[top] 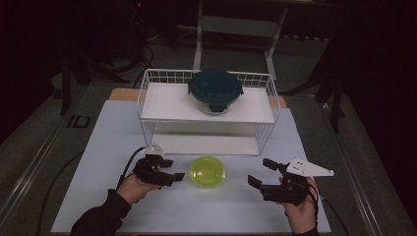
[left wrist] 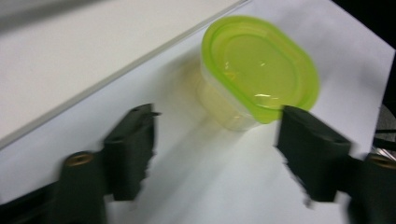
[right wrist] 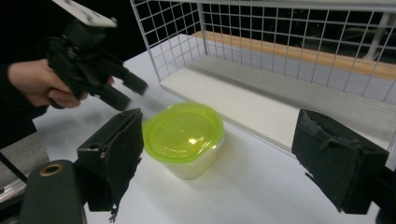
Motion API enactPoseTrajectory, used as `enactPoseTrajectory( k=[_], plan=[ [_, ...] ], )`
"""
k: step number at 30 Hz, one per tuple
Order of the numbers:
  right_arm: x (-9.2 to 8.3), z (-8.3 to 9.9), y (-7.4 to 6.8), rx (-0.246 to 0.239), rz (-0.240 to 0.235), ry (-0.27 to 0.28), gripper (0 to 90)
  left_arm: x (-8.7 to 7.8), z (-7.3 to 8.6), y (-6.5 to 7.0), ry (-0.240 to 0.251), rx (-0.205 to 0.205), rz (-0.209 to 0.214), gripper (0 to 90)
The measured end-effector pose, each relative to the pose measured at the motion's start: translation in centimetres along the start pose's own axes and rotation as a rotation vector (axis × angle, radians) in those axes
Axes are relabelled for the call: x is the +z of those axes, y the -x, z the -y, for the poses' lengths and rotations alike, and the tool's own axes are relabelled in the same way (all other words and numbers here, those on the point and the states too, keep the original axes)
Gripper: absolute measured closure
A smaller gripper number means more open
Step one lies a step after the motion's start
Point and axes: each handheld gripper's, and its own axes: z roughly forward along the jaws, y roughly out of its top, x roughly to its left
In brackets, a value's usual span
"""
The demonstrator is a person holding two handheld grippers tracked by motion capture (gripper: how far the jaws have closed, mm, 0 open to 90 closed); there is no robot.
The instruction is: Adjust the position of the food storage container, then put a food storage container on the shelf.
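Right gripper (top: 264, 173) fingers spread, nothing between, left gripper (top: 172, 169) fingers apart, clear of green-lidded container (top: 208, 171), container on worktop (top: 98, 147) between both grippers, before wire rack (top: 147, 98).

Only one marking readable: large pale letters "ID" on the dark floor mat (top: 78, 121), at the left of the high view, just beside the table's left edge. Nothing legible anywhere else in the three views.
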Motion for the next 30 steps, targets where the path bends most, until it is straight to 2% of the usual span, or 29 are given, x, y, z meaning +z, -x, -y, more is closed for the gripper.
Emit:
enactPoseTrajectory(
  k=[1,6,8,11,13,15,18,23,26,29,30],
  plan=[
    [0.1,0.0,0.0,0.003,0.007,-0.005,15.5,-0.3,-0.1,0.1,-0.002,-0.001,0.013,15.3],
    [0.3,0.0,-0.1,0.011,0.022,-0.026,14.2,-1.7,-0.7,0.7,0.044,-0.001,0.035,2.9],
    [0.4,-0.1,-0.1,0.009,0.025,-0.036,14.0,-2.0,-1.0,0.9,0.067,-0.024,0.052,2.1],
    [0.6,-0.1,-0.1,0.012,0.01,-0.034,13.7,-2.2,-1.4,1.2,0.083,-0.037,0.035,2.1],
    [0.8,-0.2,-0.1,-0.003,-0.008,-0.034,13.5,-2.1,-1.7,1.4,0.084,-0.042,0.023,2.1],
    [1.0,-0.3,-0.1,-0.034,-0.001,-0.032,13.5,-1.6,-2.1,1.5,0.071,-0.053,0.016,2.1],
    [1.5,-0.5,-0.1,-0.029,-0.015,-0.036,13.5,-0.8,-2.5,1.6,0.069,-0.071,0.014,2.2],
    [3.1,-0.4,0.3,0.048,-0.025,-0.108,12.2,0.3,-3.1,1.7,0.054,-0.08,0.025,3.2],
    [4.3,-0.2,0.6,0.13,-0.037,-0.135,12.1,1.0,-3.3,1.2,0.04,-0.13,0.077,3.7],
    [5.6,0.1,0.9,0.226,-0.077,-0.171,13.8,1.5,-3.3,0.8,0.022,-0.169,0.065,7.1],
    [6.0,0.3,1.0,0.24,-0.08,-0.178,14.4,1.6,-3.2,0.7,0.023,-0.182,0.064,9.3]
  ],
)
